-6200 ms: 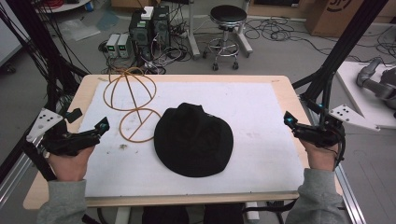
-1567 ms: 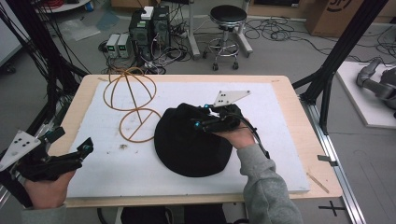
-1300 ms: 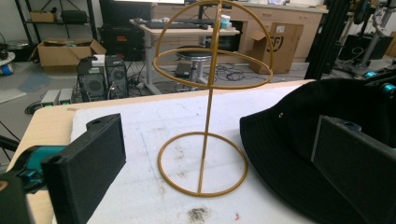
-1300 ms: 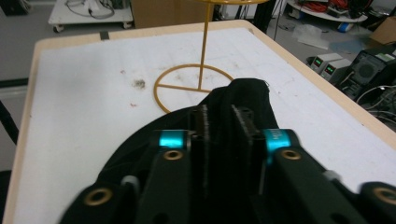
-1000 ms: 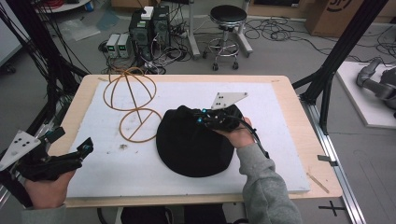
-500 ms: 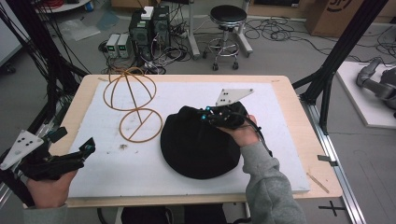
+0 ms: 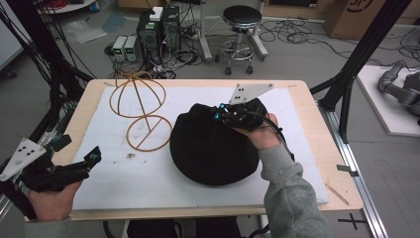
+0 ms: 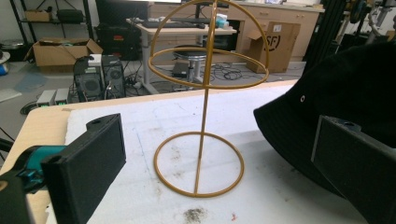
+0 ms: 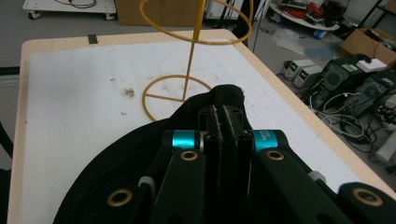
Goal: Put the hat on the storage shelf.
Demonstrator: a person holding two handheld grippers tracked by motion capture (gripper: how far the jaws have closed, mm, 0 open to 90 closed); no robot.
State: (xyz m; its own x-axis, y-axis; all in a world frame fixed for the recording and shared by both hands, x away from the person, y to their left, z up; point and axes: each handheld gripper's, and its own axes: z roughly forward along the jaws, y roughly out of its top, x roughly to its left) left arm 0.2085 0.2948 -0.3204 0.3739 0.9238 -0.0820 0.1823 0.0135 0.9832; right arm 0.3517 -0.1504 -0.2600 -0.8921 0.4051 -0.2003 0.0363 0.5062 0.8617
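Observation:
A black bucket hat (image 7: 213, 153) lies on the white mat (image 7: 124, 183) at the middle of the table. My right gripper (image 7: 216, 113) is over the hat's far side, shut on a pinch of its crown fabric, which it pulls up into a peak. In the right gripper view the jaws (image 9: 222, 116) stand pressed together with the black hat (image 9: 116, 163) bunched around them. A gold wire hat stand (image 7: 141, 111) stands upright to the hat's left. My left gripper (image 7: 78, 148) hovers open at the table's front left, pointing at the stand (image 8: 205, 107) and the hat's brim (image 8: 355, 93), with nothing between its jaws.
The wooden table edge (image 7: 297, 84) frames the mat. Black frame poles (image 7: 356, 59) rise at both sides. Computer boxes (image 7: 158, 25), cables and a stool (image 7: 240, 20) stand on the floor behind the table.
My right gripper came from the table's right edge onto the hat, shut on its crown, and over the last second has risen, lifting the fabric. The left gripper has stayed put.

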